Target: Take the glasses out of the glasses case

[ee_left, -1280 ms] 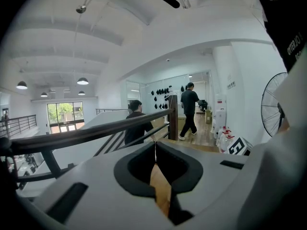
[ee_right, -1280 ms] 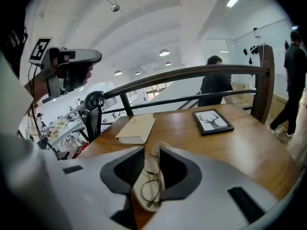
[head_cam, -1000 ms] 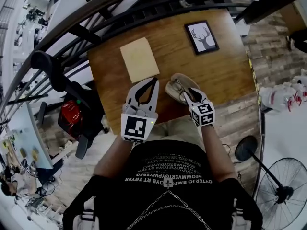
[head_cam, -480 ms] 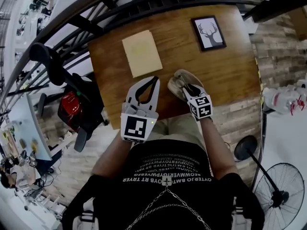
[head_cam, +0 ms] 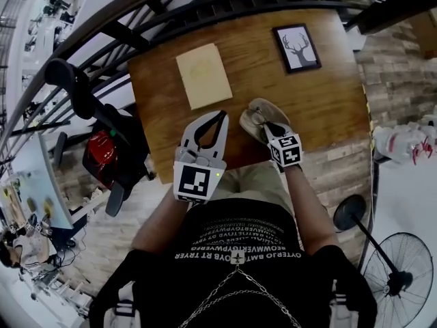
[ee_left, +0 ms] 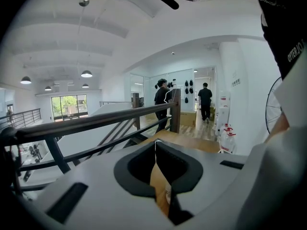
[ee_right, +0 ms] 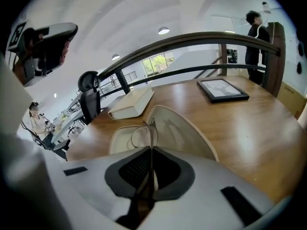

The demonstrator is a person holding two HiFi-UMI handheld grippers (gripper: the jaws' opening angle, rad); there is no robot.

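A beige glasses case [head_cam: 257,109] lies open near the wooden table's [head_cam: 321,101] front edge, its lid [ee_right: 184,128] raised. Thin wire-framed glasses [ee_right: 140,134] rest in the lower half. My right gripper [head_cam: 268,126] points steeply down into the case. Its jaws [ee_right: 151,148] are closing and stand together on the thin frame of the glasses. My left gripper [head_cam: 220,117] hovers to the left of the case over the table edge, shut [ee_left: 155,143] with nothing between its jaws.
A tan closed book [head_cam: 203,75] lies at the back left of the table, also in the right gripper view [ee_right: 130,104]. A framed deer picture [head_cam: 298,46] lies back right. A dark railing [head_cam: 205,5] borders the far side. An office chair [head_cam: 102,149] stands left.
My right gripper has sunk into the open case and its jaws have gone from wide open to closed on the glasses frame. The left gripper has stayed where it was.
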